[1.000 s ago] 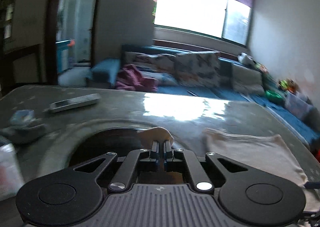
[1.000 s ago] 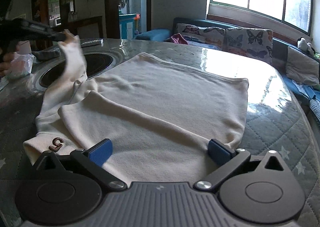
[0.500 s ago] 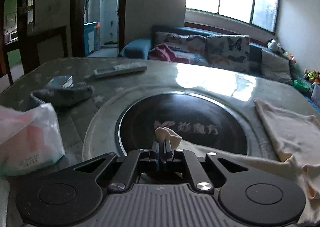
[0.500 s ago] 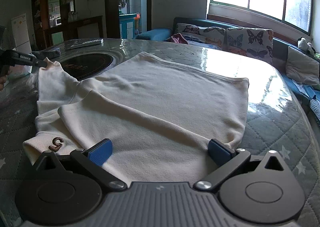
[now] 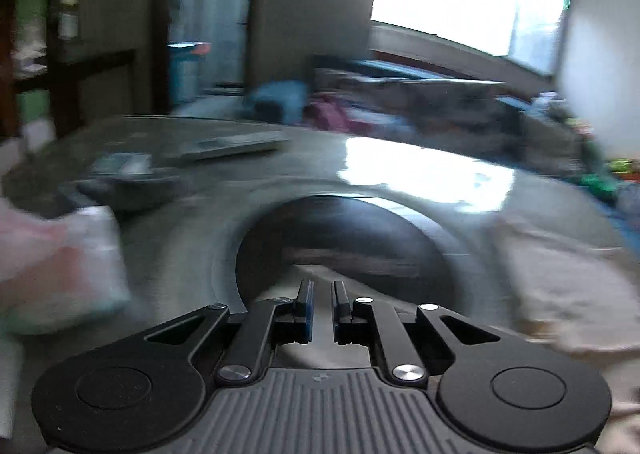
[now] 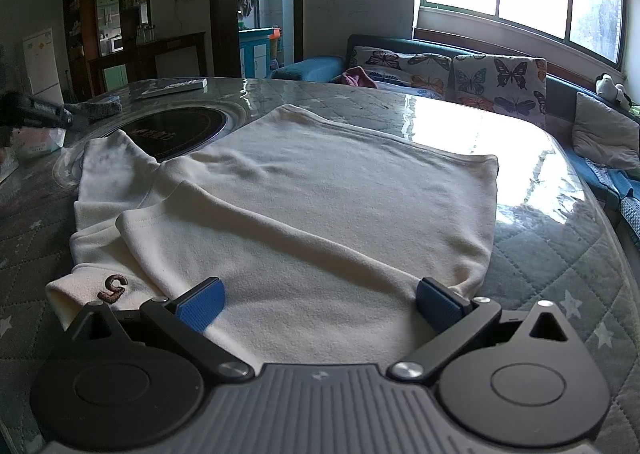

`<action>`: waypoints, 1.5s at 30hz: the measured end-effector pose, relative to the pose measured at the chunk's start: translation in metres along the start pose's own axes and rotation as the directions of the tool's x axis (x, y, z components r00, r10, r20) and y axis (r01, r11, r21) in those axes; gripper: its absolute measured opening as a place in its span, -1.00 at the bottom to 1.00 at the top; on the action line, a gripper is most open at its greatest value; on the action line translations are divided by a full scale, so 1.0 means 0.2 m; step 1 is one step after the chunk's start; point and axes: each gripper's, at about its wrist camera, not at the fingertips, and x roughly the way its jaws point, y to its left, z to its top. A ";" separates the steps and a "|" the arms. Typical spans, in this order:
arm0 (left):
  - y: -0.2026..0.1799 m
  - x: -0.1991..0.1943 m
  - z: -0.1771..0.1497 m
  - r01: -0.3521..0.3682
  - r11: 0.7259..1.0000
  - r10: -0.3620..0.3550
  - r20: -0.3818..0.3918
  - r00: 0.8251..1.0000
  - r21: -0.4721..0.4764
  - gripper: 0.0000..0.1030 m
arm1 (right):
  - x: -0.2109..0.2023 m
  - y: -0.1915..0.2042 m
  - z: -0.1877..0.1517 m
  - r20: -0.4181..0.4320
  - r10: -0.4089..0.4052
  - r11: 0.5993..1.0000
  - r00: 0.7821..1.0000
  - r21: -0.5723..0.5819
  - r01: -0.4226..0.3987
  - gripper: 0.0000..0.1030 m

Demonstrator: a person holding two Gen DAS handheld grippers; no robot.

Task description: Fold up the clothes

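Cream sweater (image 6: 320, 205) lies flat on the quilted table (image 6: 560, 274). Right gripper (image 6: 320, 302) spread wide over its hem; left gripper (image 5: 320, 290) slightly parted, holding nothing

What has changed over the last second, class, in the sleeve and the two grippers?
The left gripper lowered the raised sleeve onto the table, then opened a little and let it go. The sleeve now lies flat beside the dark round plate. The right gripper stayed wide open over the cream garment.
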 end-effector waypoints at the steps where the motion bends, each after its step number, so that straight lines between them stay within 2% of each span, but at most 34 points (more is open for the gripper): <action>1: -0.07 -0.01 0.00 0.063 0.998 -0.063 -0.006 0.998 0.013 -0.80 | 0.00 0.00 0.00 0.000 0.000 1.000 1.000 0.000 0.000 1.00; 3: -0.21 -0.02 -0.01 0.182 0.983 -0.181 -0.021 0.983 0.036 -0.80 | 0.00 0.00 0.00 0.000 0.001 1.000 1.000 0.001 -0.001 1.00; 5: -0.35 0.00 -0.02 0.299 0.953 -0.297 -0.045 0.954 0.045 -0.80 | 0.00 0.00 0.00 0.000 0.001 1.000 1.000 0.002 -0.001 1.00; 7: -0.47 0.03 -0.04 0.376 0.925 -0.371 -0.080 0.925 0.053 -0.81 | 0.00 0.00 0.00 0.001 0.002 1.000 1.000 0.002 -0.002 1.00; 9: -0.58 0.08 -0.06 0.418 0.905 -0.410 -0.105 0.906 0.075 -0.81 | 0.00 0.00 0.00 0.001 0.002 1.000 1.000 0.003 -0.002 1.00; 12: -0.65 0.16 -0.09 0.448 0.892 -0.436 -0.140 0.889 0.065 -0.81 | 0.00 0.00 0.00 0.001 0.002 1.000 1.000 0.003 -0.002 1.00; 17: -0.59 0.28 -0.13 0.348 0.936 -0.335 -0.182 0.925 0.045 -0.81 | 0.00 0.00 0.00 0.002 0.003 1.000 1.000 0.004 -0.003 1.00; 19: -0.54 0.29 -0.14 0.342 0.939 -0.330 -0.179 0.927 0.038 -0.83 | 0.00 0.00 0.00 0.002 0.004 1.000 1.000 0.005 -0.004 1.00; 22: -0.52 0.27 -0.12 0.358 0.933 -0.348 -0.178 0.921 0.026 -0.83 | 0.00 0.00 0.00 0.001 0.005 1.000 1.000 0.006 -0.005 1.00; 26: -0.59 0.30 -0.07 0.363 0.931 -0.352 -0.158 0.922 0.042 -0.81 | 0.00 0.00 0.00 0.001 0.006 1.000 1.000 0.007 -0.006 1.00; 31: -0.63 0.41 -0.06 0.303 0.951 -0.290 -0.167 0.942 0.058 -0.82 | 0.00 0.00 0.00 0.001 0.007 1.000 1.000 0.007 -0.007 1.00; 35: -0.55 0.35 -0.05 0.286 0.958 -0.279 -0.150 0.949 0.026 -0.78 | 0.00 0.00 0.00 0.001 0.006 1.000 1.000 0.007 -0.006 1.00; 37: -0.50 0.29 -0.04 0.264 0.964 -0.259 -0.122 0.958 0.021 -0.51 | 0.00 0.00 0.00 0.001 0.006 1.000 1.000 0.006 -0.006 1.00; 40: -0.38 0.23 -0.05 0.196 0.981 -0.196 -0.101 0.975 -0.010 -0.33 | 0.00 0.00 0.00 0.001 0.005 1.000 1.000 0.005 -0.005 1.00; 41: -0.33 0.22 -0.05 0.172 0.985 -0.173 -0.103 0.979 -0.024 -0.30 | 0.00 0.00 0.00 0.001 0.005 1.000 1.000 0.005 -0.005 1.00; 43: -0.26 0.20 -0.06 0.119 0.992 -0.123 -0.103 0.987 -0.045 -0.12 | 0.00 0.00 0.00 0.001 0.004 1.000 1.000 0.004 -0.004 1.00; 45: -0.20 0.18 -0.07 0.079 0.995 -0.084 -0.094 0.992 -0.061 -0.05 | 0.00 0.00 0.00 0.001 0.004 1.000 1.000 0.003 -0.004 1.00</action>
